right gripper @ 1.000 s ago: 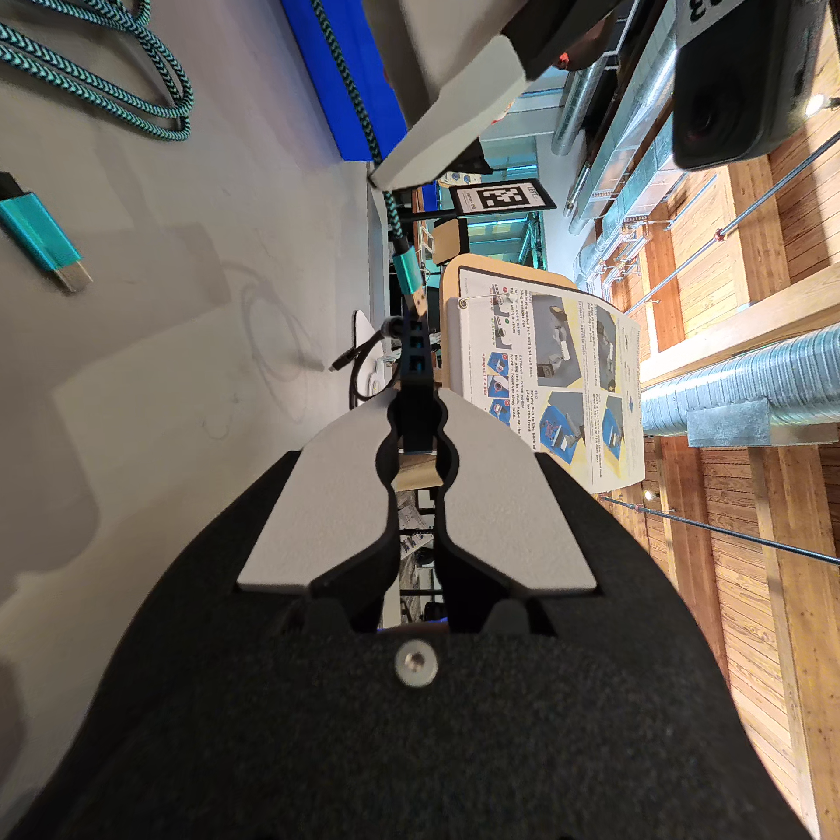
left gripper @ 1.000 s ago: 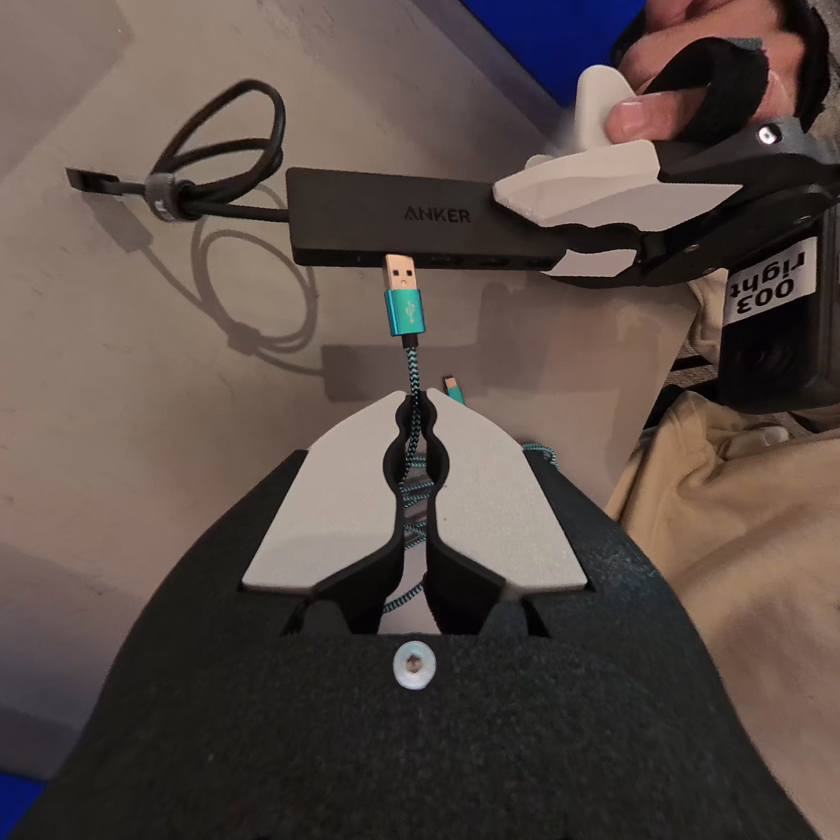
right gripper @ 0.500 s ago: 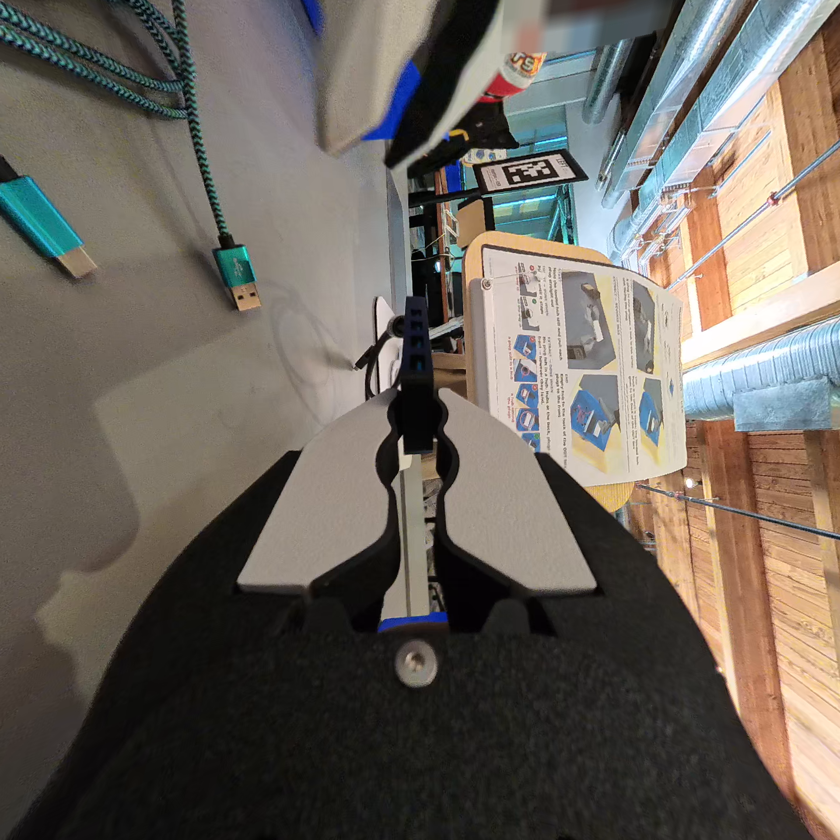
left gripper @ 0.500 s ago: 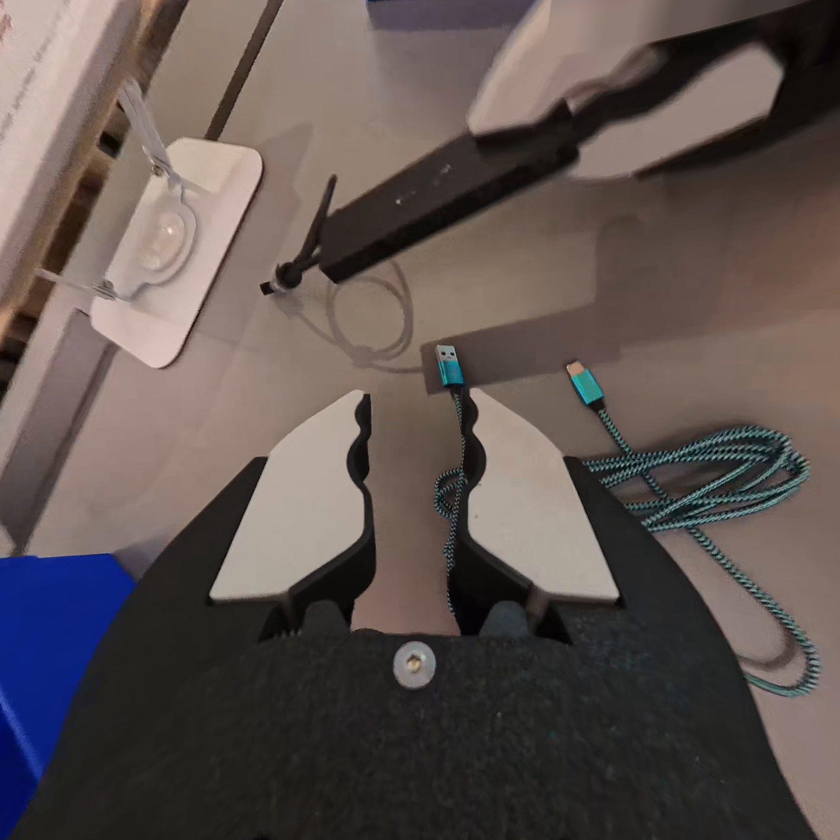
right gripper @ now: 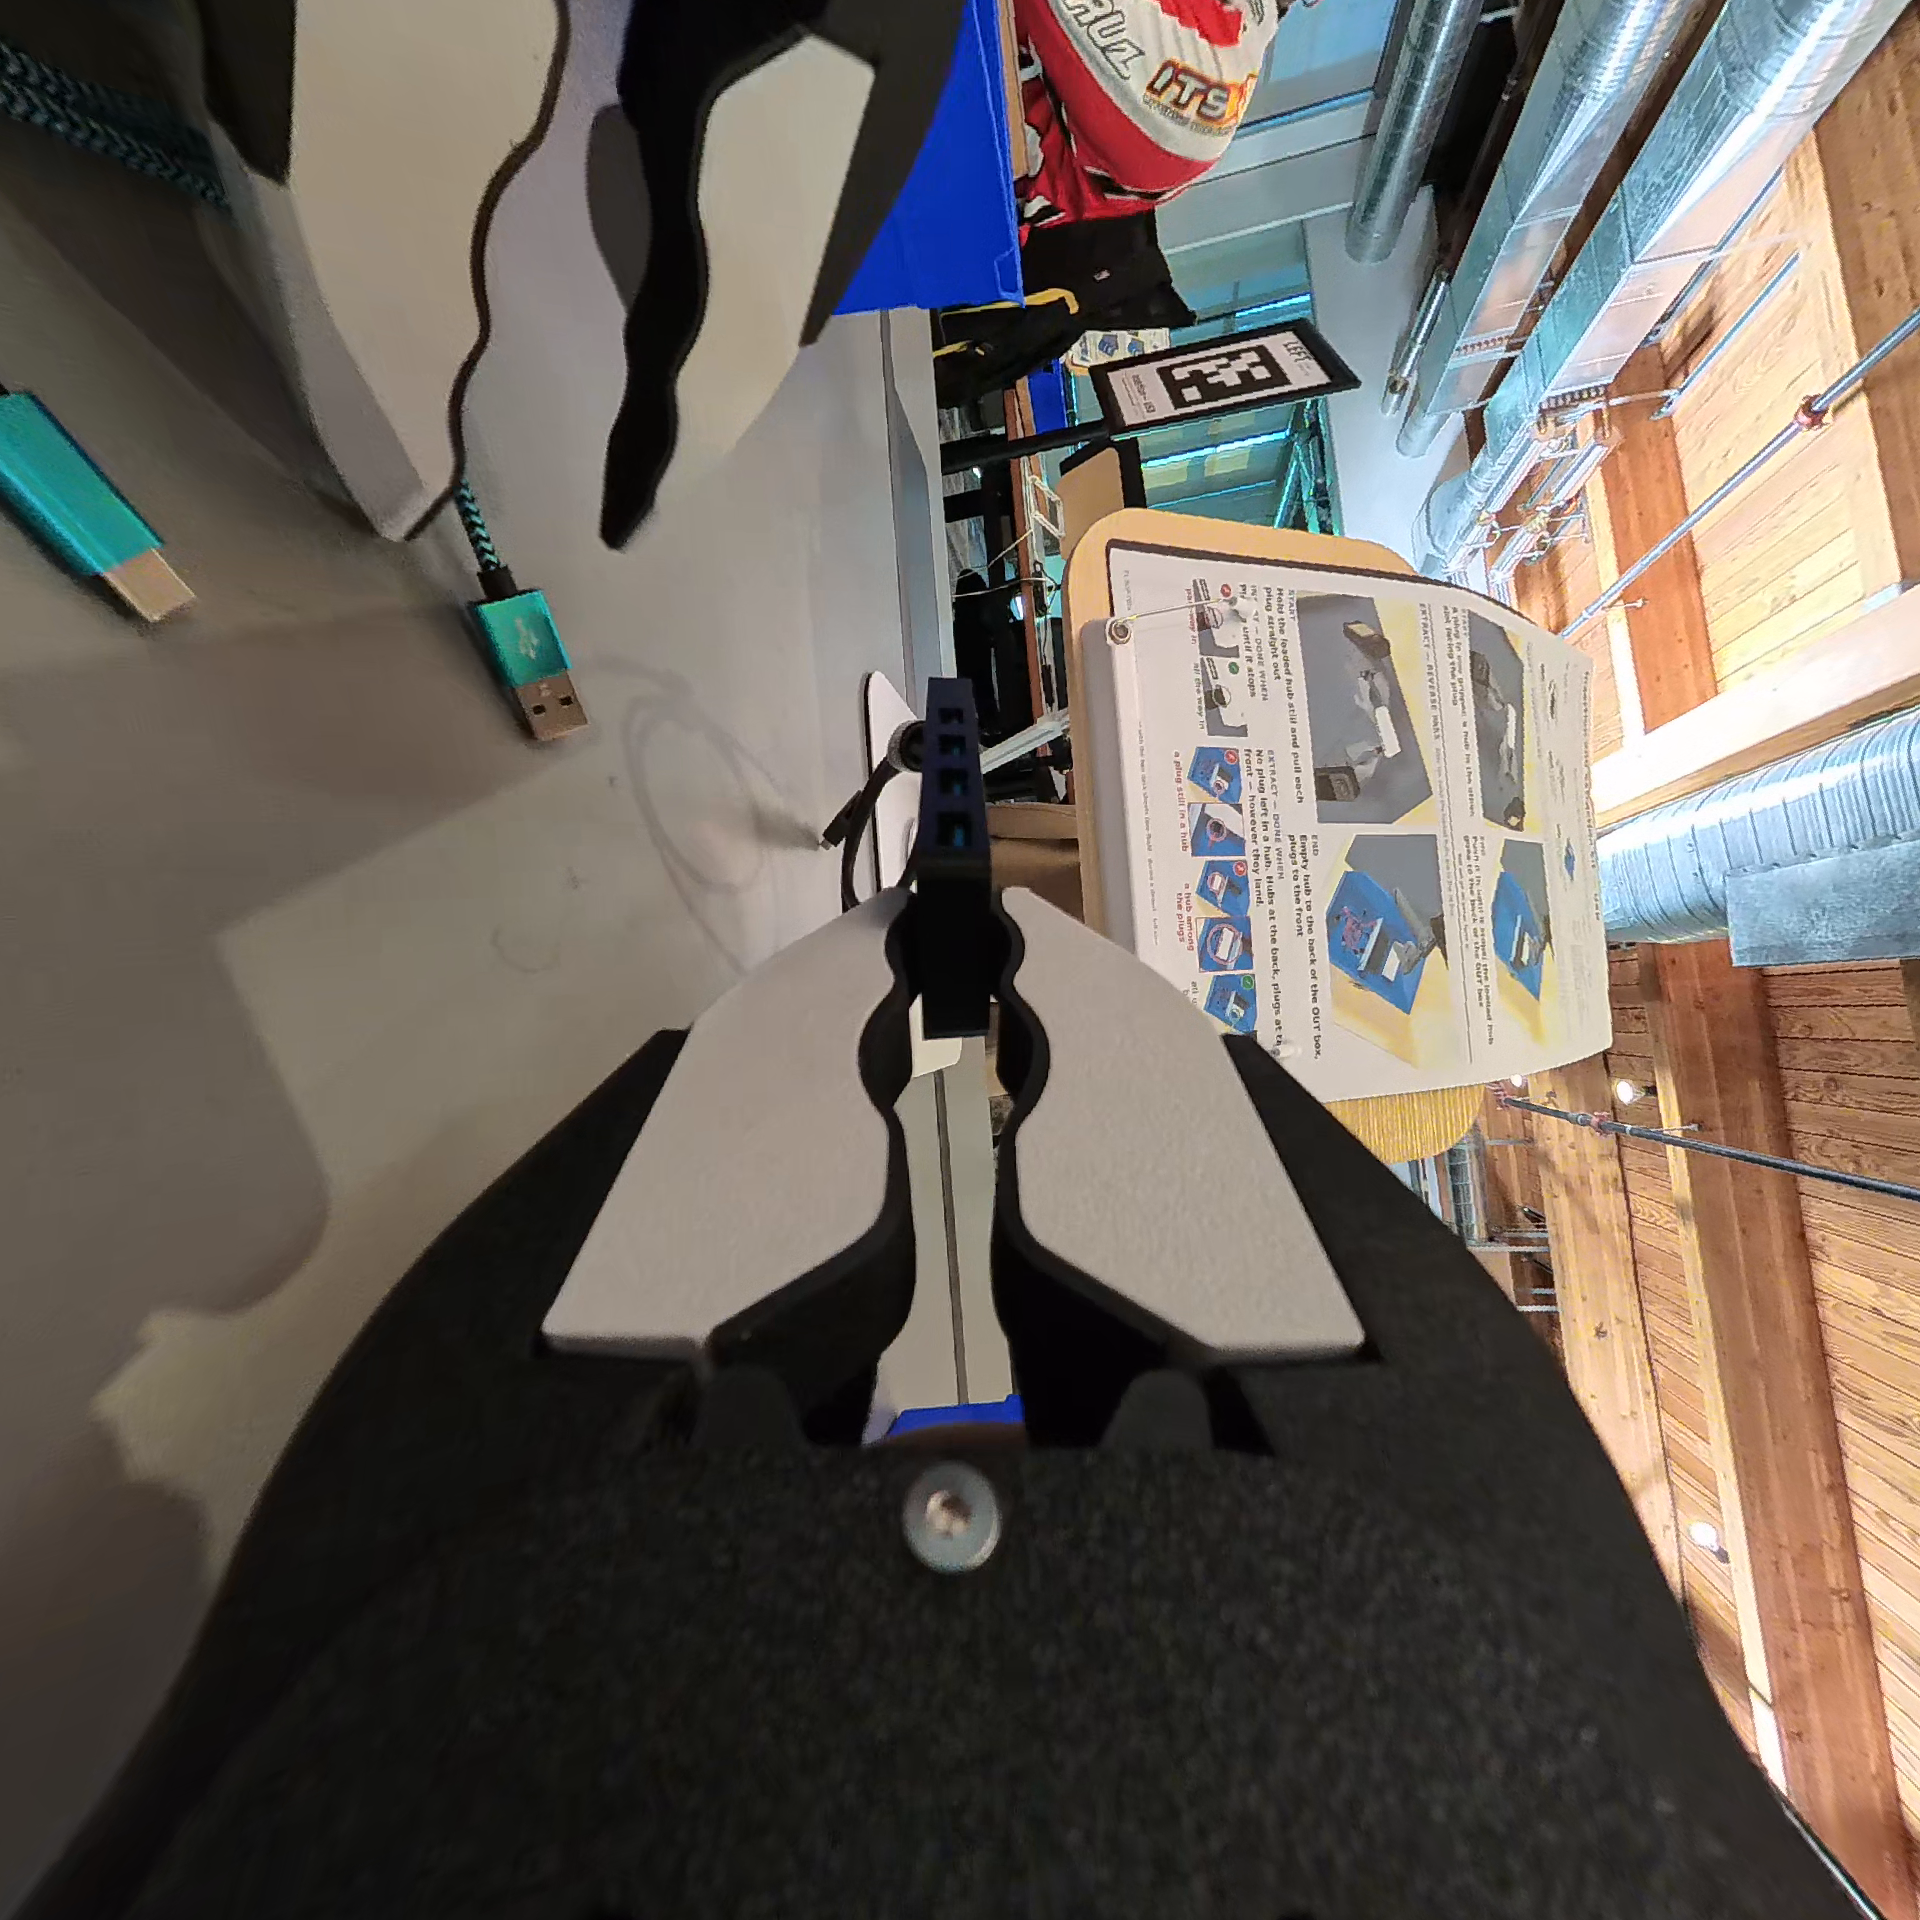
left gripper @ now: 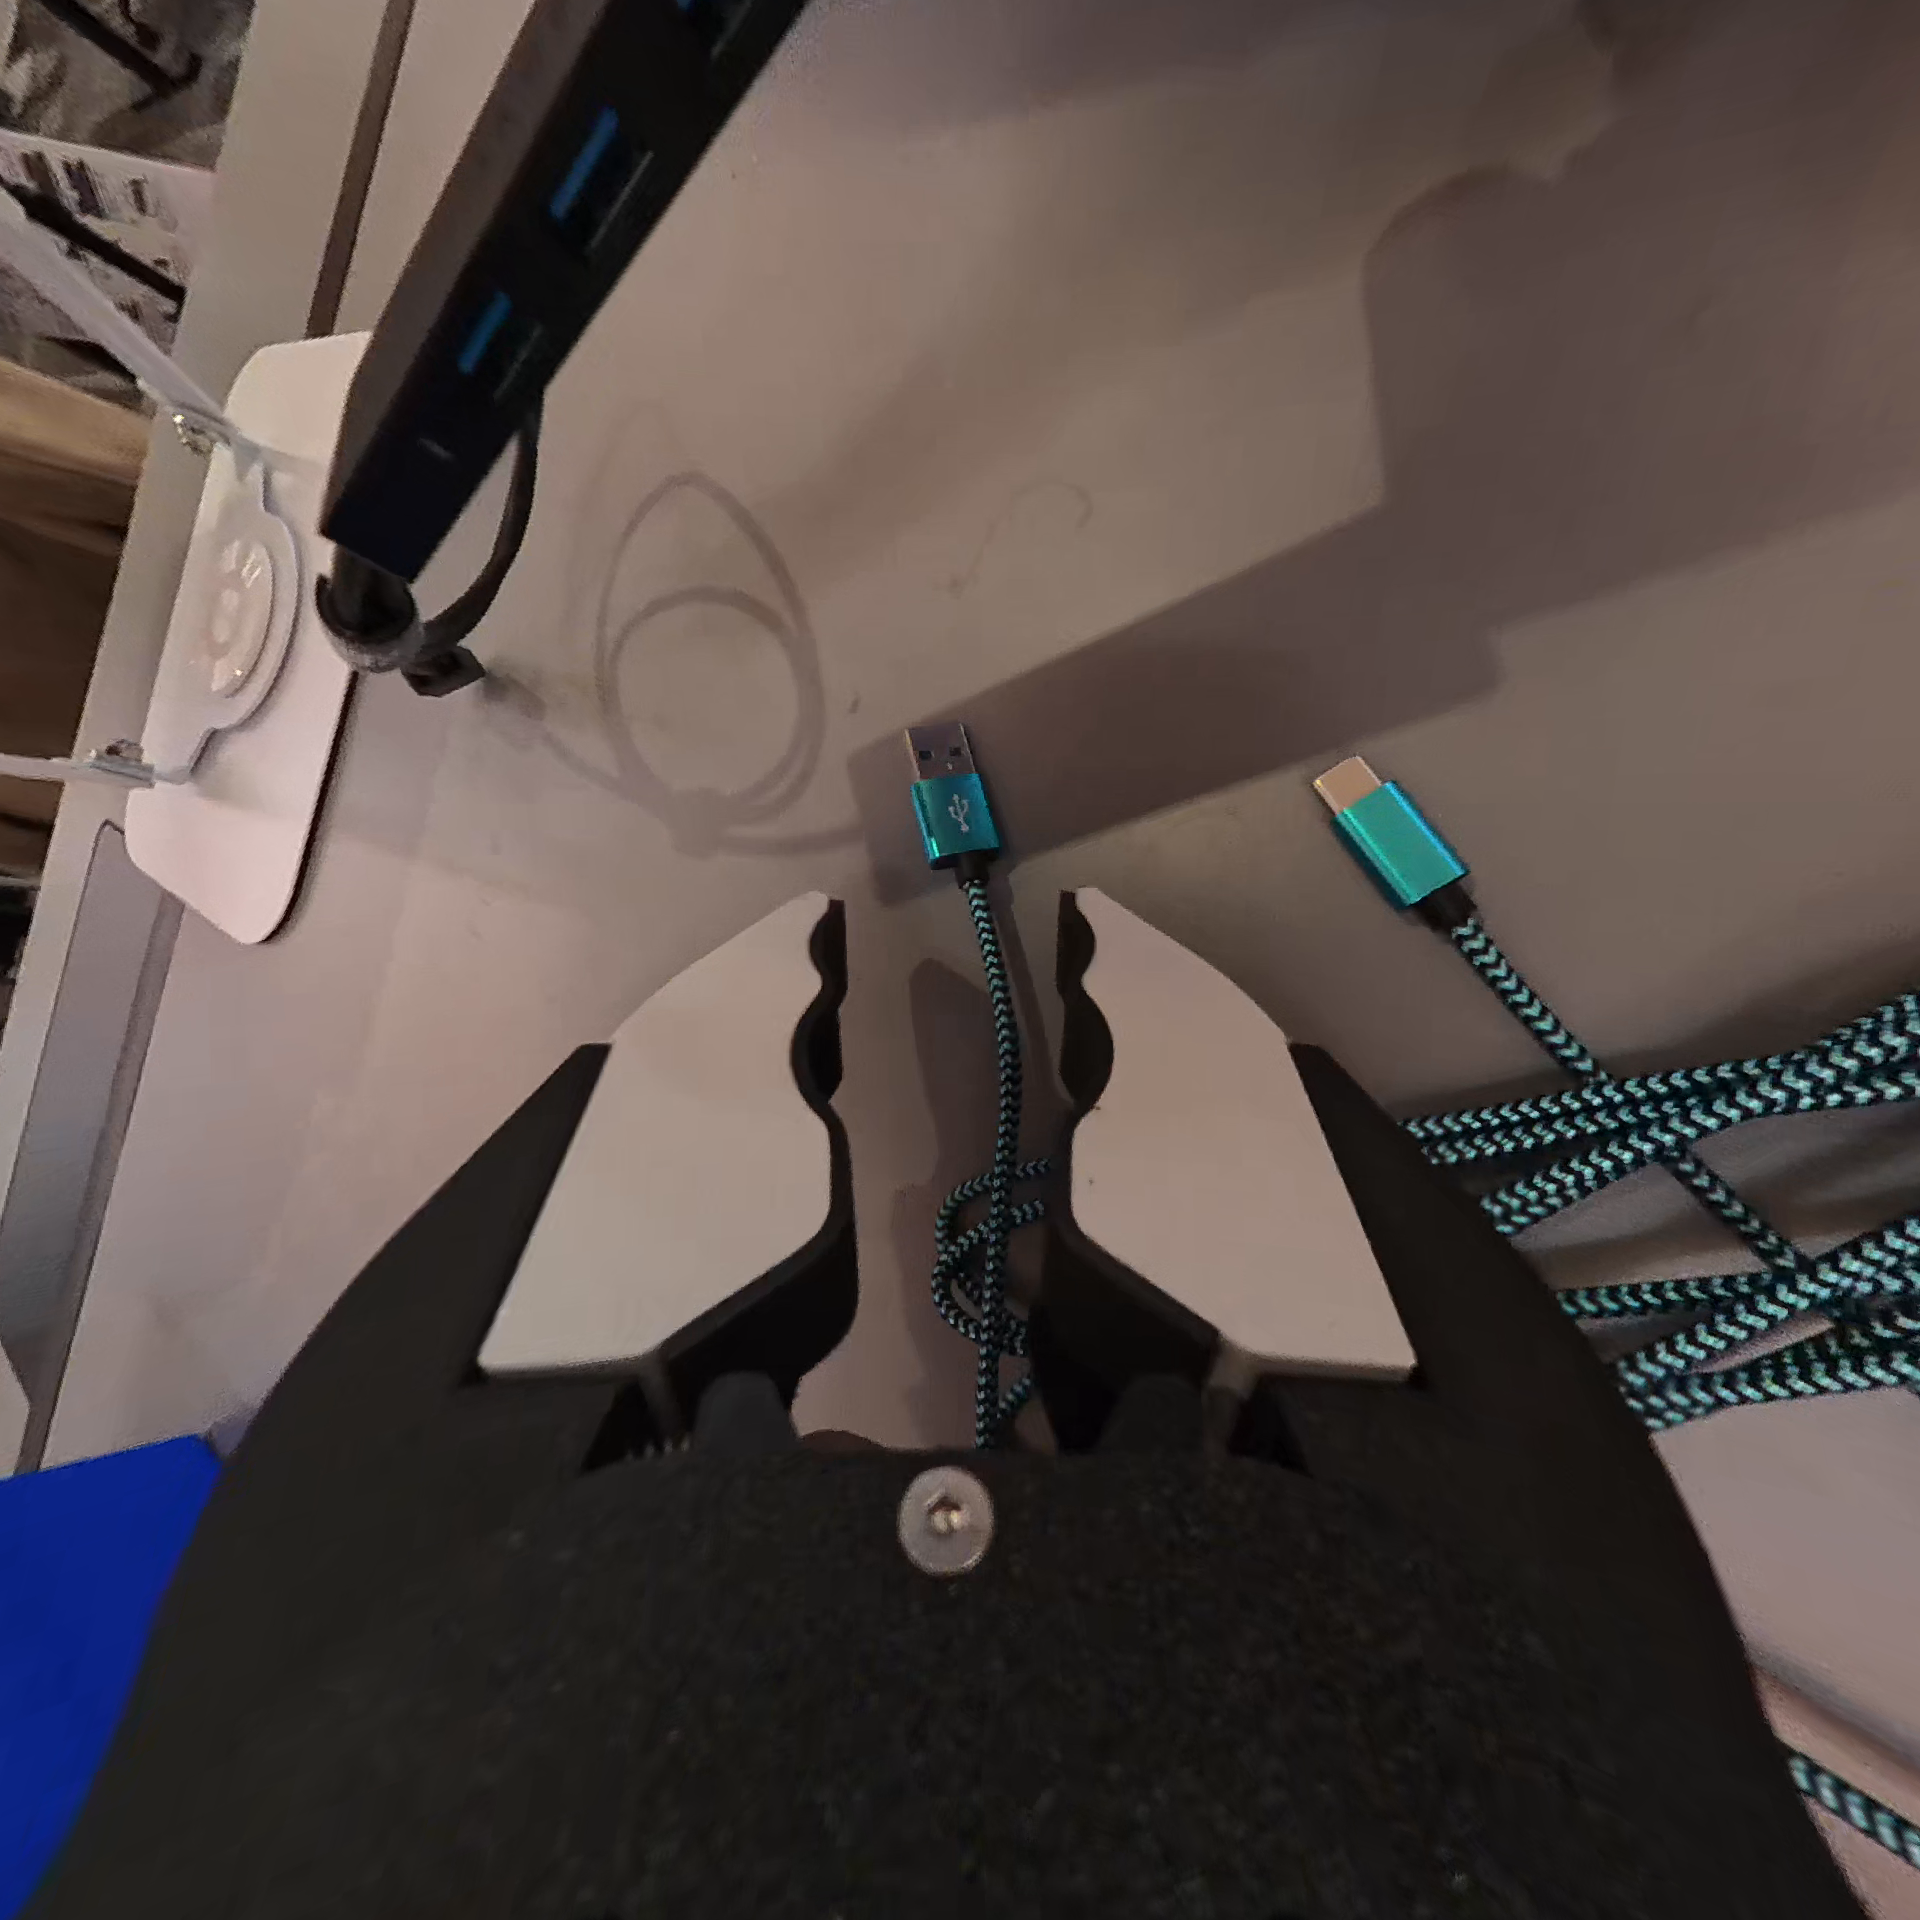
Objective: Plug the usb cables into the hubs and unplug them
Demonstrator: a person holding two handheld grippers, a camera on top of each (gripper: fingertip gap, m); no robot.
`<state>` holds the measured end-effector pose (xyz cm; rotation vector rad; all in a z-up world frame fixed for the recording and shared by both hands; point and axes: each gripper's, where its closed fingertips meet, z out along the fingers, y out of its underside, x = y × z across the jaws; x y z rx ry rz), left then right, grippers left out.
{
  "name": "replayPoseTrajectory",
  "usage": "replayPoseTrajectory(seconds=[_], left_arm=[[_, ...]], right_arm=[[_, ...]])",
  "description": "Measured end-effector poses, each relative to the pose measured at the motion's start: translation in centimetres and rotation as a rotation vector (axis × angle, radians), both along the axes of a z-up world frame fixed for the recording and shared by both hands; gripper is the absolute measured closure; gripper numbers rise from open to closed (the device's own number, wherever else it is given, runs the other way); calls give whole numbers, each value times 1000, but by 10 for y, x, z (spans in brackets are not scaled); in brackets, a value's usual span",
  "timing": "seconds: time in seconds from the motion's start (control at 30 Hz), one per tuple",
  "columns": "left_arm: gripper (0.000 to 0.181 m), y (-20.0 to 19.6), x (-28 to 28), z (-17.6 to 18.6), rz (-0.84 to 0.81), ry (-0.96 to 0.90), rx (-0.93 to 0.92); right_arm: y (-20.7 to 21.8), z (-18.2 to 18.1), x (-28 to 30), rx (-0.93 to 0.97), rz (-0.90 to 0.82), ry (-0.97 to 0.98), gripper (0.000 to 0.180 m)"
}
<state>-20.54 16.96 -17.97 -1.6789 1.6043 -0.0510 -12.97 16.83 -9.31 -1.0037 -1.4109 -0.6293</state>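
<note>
You held the slim black rectangular USB hub (right gripper: 951, 831) clamped in your right gripper (right gripper: 951, 935), raised clear of the grey tabletop (left gripper: 1143, 364); its long axis ran straight out from the fingers, and every port visible looked empty. Your left gripper (left gripper: 951, 914) stood wide apart, holding nothing. Between its fingers lay the teal braided cable's USB-A plug (left gripper: 948, 800), flat on the table, tip pointing away from you. Judging by this, that cable was unplugged; whether more plugging remained, I cannot tell.

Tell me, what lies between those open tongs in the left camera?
The left wrist view shows the left tongs open, and between them lies the braided teal cable on the table, its USB plug just past the tips. They are not gripping it.
</note>
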Motion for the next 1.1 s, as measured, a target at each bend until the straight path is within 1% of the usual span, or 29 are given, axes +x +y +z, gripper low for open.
replayPoseTrajectory(seconds=[0.07,0.1,0.17,0.23,0.3,0.5,0.67,0.8,0.97,1.1], left_arm=[[143,4,0,0,-5,4,0],[147,7,-1,-1,-1,10,0],[158,5,0,-4,-20,5,-36],[174,-1,2,-7,-56,0,-70],[177,-3,3,-7,-80,-11,-60],[178,-3,3,-7,-81,-19,-55],[178,2,-4,-3,23,3,-110],[179,5,-9,13,121,-28,-157],[179,-3,-5,35,143,-111,-242],[178,-8,-1,55,170,-197,-346]], right_arm=[[0,0,1,0,0,0,169],[0,0,1,0,0,0,169],[0,0,1,-1,1,1,169],[0,0,1,-2,1,1,169],[0,0,1,-2,2,1,169],[1,-1,1,-7,-2,-1,169],[2,-2,2,-12,-5,-1,169],[2,-3,2,-13,-5,-8,169],[1,-5,-1,-3,-1,-23,169],[0,-4,-2,40,-6,-46,169]])
